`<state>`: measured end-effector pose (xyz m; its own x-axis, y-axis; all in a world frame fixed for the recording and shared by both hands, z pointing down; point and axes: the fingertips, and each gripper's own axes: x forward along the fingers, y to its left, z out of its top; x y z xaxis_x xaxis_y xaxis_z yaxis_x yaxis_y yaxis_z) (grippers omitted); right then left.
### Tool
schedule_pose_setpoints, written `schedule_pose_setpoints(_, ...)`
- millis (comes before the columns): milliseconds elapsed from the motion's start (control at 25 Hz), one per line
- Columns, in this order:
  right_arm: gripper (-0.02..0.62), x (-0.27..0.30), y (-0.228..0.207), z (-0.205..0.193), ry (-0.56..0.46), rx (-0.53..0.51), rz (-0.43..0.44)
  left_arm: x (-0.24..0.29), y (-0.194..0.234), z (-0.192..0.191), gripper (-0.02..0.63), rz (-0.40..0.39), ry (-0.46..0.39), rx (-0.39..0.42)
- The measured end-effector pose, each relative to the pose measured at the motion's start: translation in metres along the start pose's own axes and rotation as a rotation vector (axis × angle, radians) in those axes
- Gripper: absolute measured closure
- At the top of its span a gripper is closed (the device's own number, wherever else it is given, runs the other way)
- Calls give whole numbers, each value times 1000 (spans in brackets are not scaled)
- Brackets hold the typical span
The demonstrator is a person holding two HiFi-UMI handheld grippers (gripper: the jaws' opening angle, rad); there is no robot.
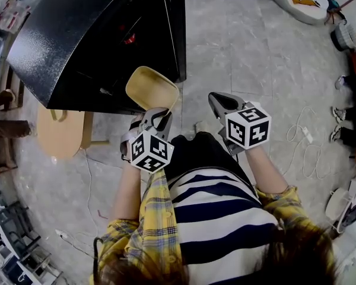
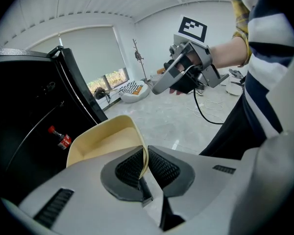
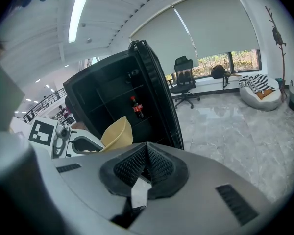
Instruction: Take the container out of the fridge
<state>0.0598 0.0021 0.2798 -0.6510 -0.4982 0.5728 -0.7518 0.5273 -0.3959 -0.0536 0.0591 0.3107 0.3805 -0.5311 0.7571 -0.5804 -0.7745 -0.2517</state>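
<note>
Container [image 1: 151, 88] sits clamped by its rim in the left hand-held gripper [image 2: 146, 156], outside the open fridge [image 1: 89, 34]. The right hand-held gripper [image 3: 147, 154] is closed, empty.

The left tongs [image 1: 156, 115] are clamped. Their black ribbed pads [image 2: 130, 166] pinch the thin rim of a pale yellow plastic container [image 1: 151, 86] that juts out ahead of them. The right tongs [image 1: 218, 98] are held beside the left tongs, a little apart, with the jaws pressed together and nothing between them. The left forearm [image 1: 127, 189] and right forearm [image 1: 272, 174] are bare and reach forward from yellow plaid sleeves [image 1: 148, 212].
</note>
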Motion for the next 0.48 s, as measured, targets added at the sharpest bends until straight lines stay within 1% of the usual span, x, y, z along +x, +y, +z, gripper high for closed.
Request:
schedule_pose_setpoints(120,568,-2,2,0,-5,-2,5,-2,0,-2,565,6,6,-17)
schedule_pose_setpoints(480,568,-10,4,2,-20,-10,15,-8,-2,0,565,28,19,-20)
